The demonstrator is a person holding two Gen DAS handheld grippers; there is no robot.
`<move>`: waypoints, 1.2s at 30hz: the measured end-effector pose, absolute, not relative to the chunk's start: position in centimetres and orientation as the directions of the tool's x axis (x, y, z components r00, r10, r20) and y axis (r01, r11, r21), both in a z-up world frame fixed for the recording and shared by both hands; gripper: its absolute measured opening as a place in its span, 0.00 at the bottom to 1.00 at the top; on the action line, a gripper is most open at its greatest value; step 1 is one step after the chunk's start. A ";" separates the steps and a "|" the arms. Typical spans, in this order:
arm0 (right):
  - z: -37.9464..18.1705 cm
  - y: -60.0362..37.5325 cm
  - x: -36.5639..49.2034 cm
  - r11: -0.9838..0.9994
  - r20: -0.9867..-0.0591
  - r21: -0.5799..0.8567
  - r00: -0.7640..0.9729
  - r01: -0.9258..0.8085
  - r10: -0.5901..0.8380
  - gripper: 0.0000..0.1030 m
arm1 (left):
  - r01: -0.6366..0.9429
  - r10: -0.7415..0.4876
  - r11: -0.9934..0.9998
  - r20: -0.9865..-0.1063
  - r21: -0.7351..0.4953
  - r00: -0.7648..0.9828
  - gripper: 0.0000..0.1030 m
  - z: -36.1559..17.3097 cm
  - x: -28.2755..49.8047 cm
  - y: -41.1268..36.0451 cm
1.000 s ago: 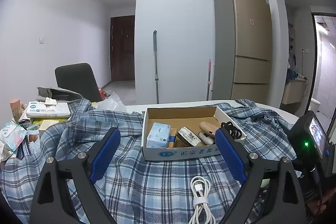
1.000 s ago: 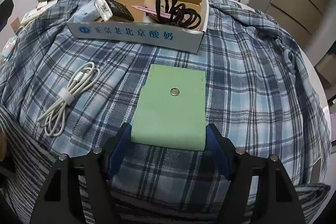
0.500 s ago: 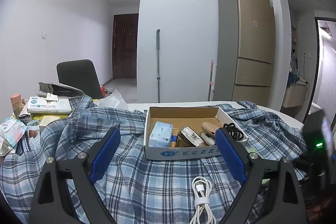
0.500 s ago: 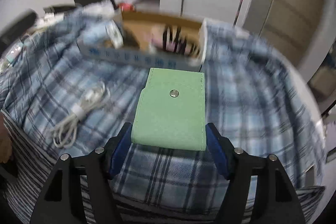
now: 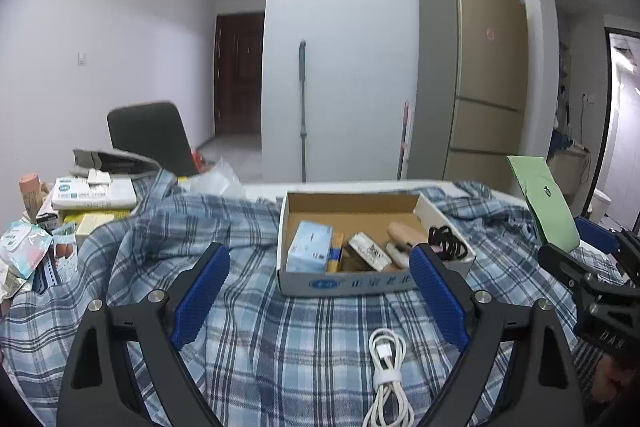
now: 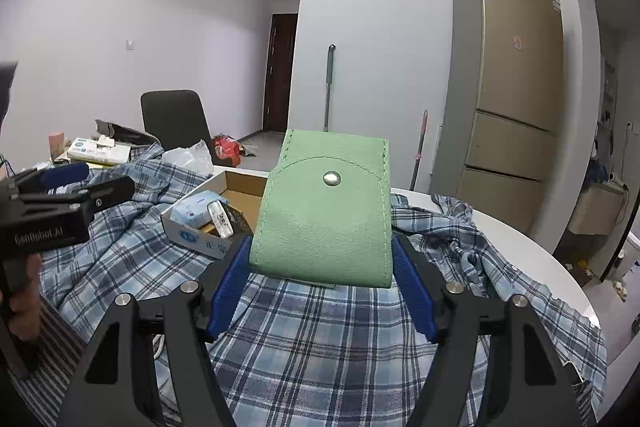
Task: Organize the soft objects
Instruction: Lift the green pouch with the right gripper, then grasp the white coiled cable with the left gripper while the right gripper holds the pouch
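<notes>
Pouch: green snap pouch [image 6: 326, 215] clamped by right gripper [image 6: 322, 287], lifted clear.
Left gripper [image 5: 320, 291]: wide, empty.
Advice: carry level over cardboard box [image 5: 356, 281]; free floor space probably tight.

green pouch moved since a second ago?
Yes. The green pouch, clamped in the right tongs, rose off the plaid shirt, above the cardboard box.

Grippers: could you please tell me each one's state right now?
Left gripper: open, empty.
Right gripper: closed on the green snap pouch.
</notes>
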State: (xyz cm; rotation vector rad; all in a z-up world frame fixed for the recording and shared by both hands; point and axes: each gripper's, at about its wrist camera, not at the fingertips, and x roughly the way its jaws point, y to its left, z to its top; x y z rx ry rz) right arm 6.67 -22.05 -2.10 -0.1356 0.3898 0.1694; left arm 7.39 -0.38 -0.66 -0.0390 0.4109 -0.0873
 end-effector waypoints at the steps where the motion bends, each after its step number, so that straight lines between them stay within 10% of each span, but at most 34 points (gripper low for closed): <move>1: -2.2 -22.0 6.7 0.976 -0.390 -0.096 0.909 -0.196 0.145 0.67 | 0.078 -0.094 0.996 -0.419 -0.053 0.903 0.85 -0.6 7.6 -0.4; 7: -2.4 -22.6 6.1 0.975 -0.392 -0.067 0.904 -0.211 0.169 0.67 | 0.164 -0.205 0.979 -0.648 -0.124 0.734 0.44 -1.6 9.7 -0.6; 15: -2.4 -22.9 5.9 0.979 -0.385 -0.067 0.911 -0.191 0.152 0.67 | 0.242 -0.306 0.949 -0.783 -0.203 0.542 0.17 -4.9 10.8 -1.5; 36: -2.5 -22.9 5.8 0.976 -0.391 -0.067 0.905 -0.209 0.167 0.67 | 0.335 -0.279 0.934 -0.838 -0.123 0.468 0.17 -7.7 11.3 -5.2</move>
